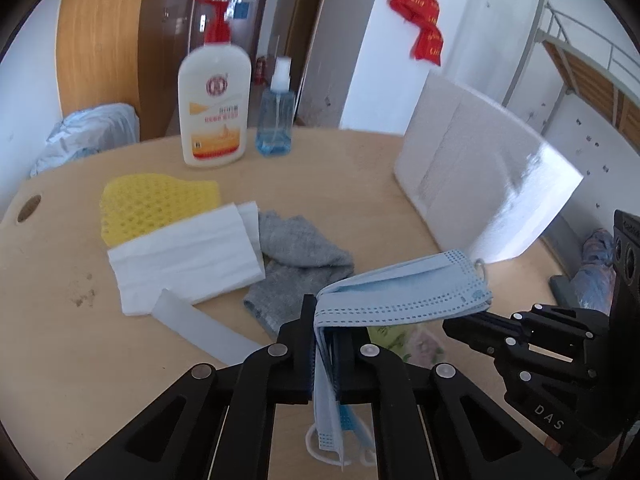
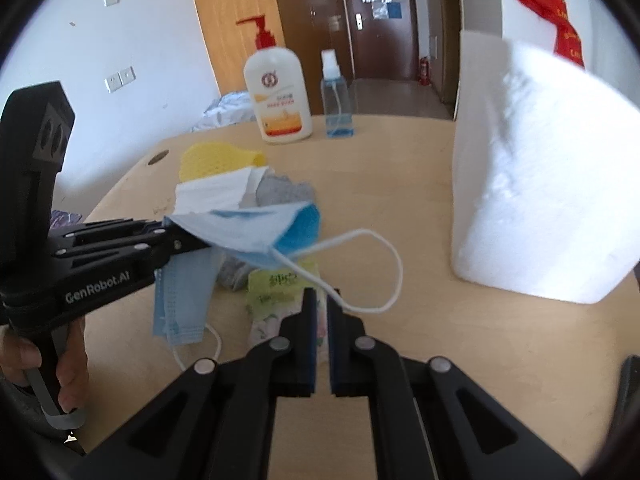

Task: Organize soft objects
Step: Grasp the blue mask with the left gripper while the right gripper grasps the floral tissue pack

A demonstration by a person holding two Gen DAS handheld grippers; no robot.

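Observation:
A light blue face mask [image 1: 404, 292] is pinched between the pads of my left gripper [image 1: 326, 316], which is shut on it. One part hangs down below the jaws and the rest stretches right. In the right wrist view the mask [image 2: 248, 232] is lifted above the table, and its white ear loop [image 2: 394, 264] runs into the tip of my right gripper [image 2: 322, 296], whose jaws stand shut on the loop. On the table behind lie a grey cloth [image 1: 300, 256], a folded white tissue stack [image 1: 188, 252] and a yellow mesh sponge [image 1: 156, 204].
A white foam box [image 2: 540, 184] stands at the right. A lotion pump bottle [image 1: 216, 108] and a blue spray bottle [image 1: 276, 120] stand at the far edge. A green tissue pack [image 2: 280, 292] lies under the mask. A hand [image 2: 68, 368] holds the left gripper's handle.

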